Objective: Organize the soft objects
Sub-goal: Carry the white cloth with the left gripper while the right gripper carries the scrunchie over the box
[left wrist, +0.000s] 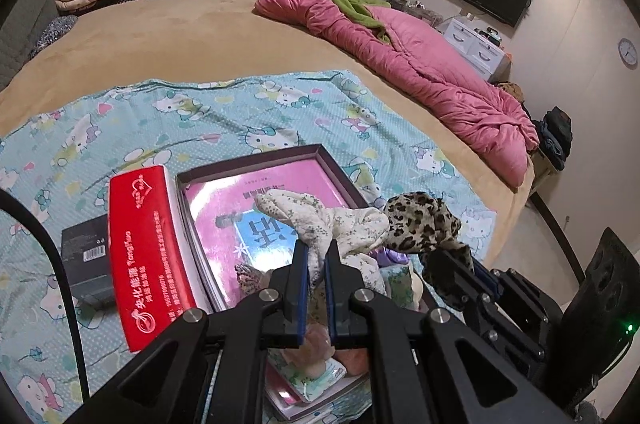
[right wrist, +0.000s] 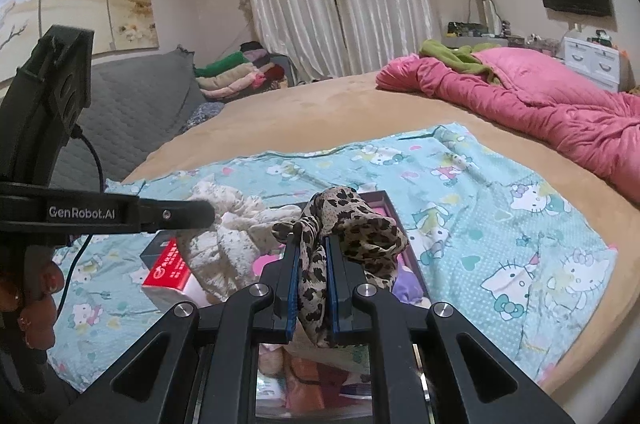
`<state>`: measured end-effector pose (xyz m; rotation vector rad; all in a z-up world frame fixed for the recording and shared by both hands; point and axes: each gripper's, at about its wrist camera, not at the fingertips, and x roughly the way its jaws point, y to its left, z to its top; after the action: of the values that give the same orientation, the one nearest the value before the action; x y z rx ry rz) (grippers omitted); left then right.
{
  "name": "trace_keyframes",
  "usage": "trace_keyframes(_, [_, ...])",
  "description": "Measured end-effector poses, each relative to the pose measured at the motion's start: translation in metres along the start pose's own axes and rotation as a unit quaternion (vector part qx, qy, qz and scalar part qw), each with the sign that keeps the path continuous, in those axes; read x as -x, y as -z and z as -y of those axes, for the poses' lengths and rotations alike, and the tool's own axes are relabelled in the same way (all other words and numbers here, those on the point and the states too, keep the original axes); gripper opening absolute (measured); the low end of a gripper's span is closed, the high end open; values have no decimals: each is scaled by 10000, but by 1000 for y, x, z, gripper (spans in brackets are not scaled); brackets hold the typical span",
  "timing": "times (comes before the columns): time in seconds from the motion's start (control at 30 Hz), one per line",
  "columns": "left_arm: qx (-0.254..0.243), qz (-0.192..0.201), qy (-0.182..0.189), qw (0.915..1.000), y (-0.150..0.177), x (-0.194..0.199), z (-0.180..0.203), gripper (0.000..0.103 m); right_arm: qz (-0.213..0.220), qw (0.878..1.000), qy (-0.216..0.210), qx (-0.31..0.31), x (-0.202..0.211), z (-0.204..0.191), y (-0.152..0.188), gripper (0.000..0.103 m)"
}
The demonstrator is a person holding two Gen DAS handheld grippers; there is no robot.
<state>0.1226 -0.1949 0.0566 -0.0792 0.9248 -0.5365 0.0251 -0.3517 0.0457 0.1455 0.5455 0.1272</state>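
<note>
My left gripper (left wrist: 316, 256) is shut on a cream floral cloth (left wrist: 320, 216) that hangs above a shallow dark box (left wrist: 276, 154) with a pink book inside. My right gripper (right wrist: 312, 248) is shut on a leopard-print cloth (right wrist: 360, 224), held just right of the cream cloth (right wrist: 224, 232). In the left wrist view the leopard cloth (left wrist: 420, 220) and the right gripper (left wrist: 460, 272) appear at the right. The left gripper (right wrist: 200, 212) reaches in from the left in the right wrist view. More soft items lie in the box below the fingers.
A red tissue pack (left wrist: 148, 256) and a small black box (left wrist: 86, 256) lie left of the dark box on a light-blue cartoon sheet (left wrist: 200, 116). A pink quilt (left wrist: 420, 64) lies at the bed's far right. Folded clothes (right wrist: 236, 72) are stacked by the curtains.
</note>
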Motion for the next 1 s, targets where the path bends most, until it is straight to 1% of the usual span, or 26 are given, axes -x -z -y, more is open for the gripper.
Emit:
trace_keyframes(0.23, [-8, -87, 24, 10000, 6, -8, 1, 7, -28, 10000, 59, -74, -2, 8, 2, 12])
trace_keyframes(0.5, [4, -203, 56, 9998, 14, -17, 0, 7, -179, 9996, 175, -161, -8, 17, 8, 12])
trace_keyframes(0.57, [-5, -232, 63, 9997, 17, -19, 0, 7, -292, 9992, 189, -219, -12, 21, 11, 12])
trace_keyframes(0.8, [-73, -417, 50, 9991, 31, -31, 1, 7, -653, 9975, 83, -263, -26, 20, 23, 12])
trace_keyframes(1.0, [-92, -531, 48, 9985, 40, -38, 0, 7, -688, 9975, 18, -181, -31, 15, 25, 12])
